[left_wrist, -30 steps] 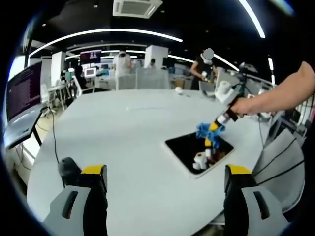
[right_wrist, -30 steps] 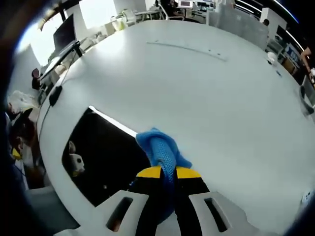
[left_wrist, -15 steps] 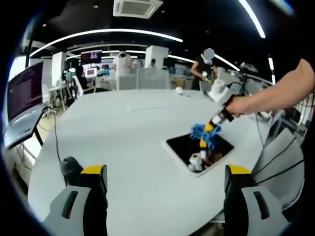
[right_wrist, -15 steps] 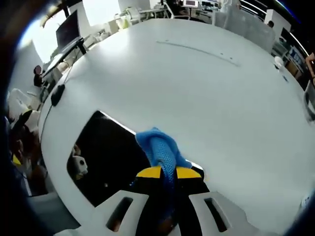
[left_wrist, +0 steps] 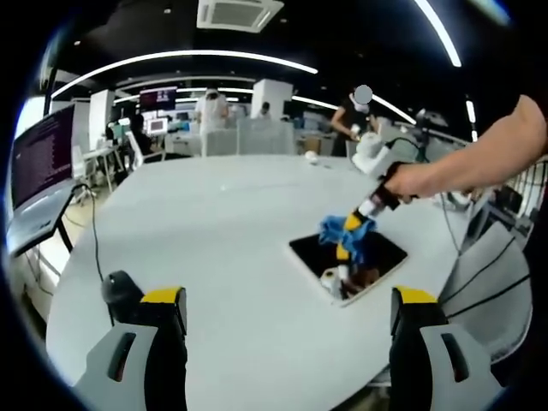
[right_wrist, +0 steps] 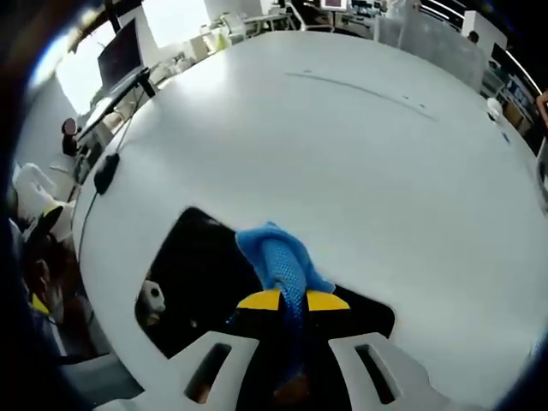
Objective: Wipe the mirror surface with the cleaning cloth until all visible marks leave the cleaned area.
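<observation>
Between the yellow-tipped jaws of the right tongs (right_wrist: 293, 301), a blue cleaning cloth (right_wrist: 279, 259) is clamped, bunched and standing up past the tips. Directly under and to the left of these tongs lies the mirror (right_wrist: 197, 274), a dark rectangle flat on the white surface (right_wrist: 342, 163). In the left gripper view the right tongs (left_wrist: 349, 235) come down at a slant onto the mirror (left_wrist: 385, 250), cloth (left_wrist: 341, 231) pressed at its far-left part, a person's hand (left_wrist: 409, 180) gripping the handle. Left tongs (left_wrist: 287, 304): jaws wide apart, nothing between them, hovering near the surface's (left_wrist: 223, 223) near edge, well short of the mirror.
</observation>
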A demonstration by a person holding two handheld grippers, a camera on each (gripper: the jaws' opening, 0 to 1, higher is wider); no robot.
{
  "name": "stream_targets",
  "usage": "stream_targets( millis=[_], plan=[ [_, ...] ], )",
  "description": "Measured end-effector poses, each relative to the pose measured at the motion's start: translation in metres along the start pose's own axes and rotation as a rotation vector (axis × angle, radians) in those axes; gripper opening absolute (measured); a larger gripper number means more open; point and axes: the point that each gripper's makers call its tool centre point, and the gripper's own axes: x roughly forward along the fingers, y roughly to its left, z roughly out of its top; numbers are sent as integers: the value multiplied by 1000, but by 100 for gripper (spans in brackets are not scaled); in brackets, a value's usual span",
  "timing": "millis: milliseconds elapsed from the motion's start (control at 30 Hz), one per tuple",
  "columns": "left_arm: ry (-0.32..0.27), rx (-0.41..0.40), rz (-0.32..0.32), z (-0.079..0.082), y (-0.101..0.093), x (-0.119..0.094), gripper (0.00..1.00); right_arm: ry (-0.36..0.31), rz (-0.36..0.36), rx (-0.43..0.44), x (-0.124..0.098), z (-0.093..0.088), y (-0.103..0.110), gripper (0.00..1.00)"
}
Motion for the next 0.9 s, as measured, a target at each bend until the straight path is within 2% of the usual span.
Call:
stream_targets(
  millis=[267, 533, 900],
  plan=[
    [4, 11, -10, 0, -4, 2, 100, 9, 20, -30, 7, 11, 18, 3],
    [5, 14, -5, 2, -2, 2, 100, 19, 32, -111, 13, 22, 37, 4],
    [12, 0, 8, -3, 4, -2, 100, 4, 82, -119, 25, 40, 73, 4]
  ],
)
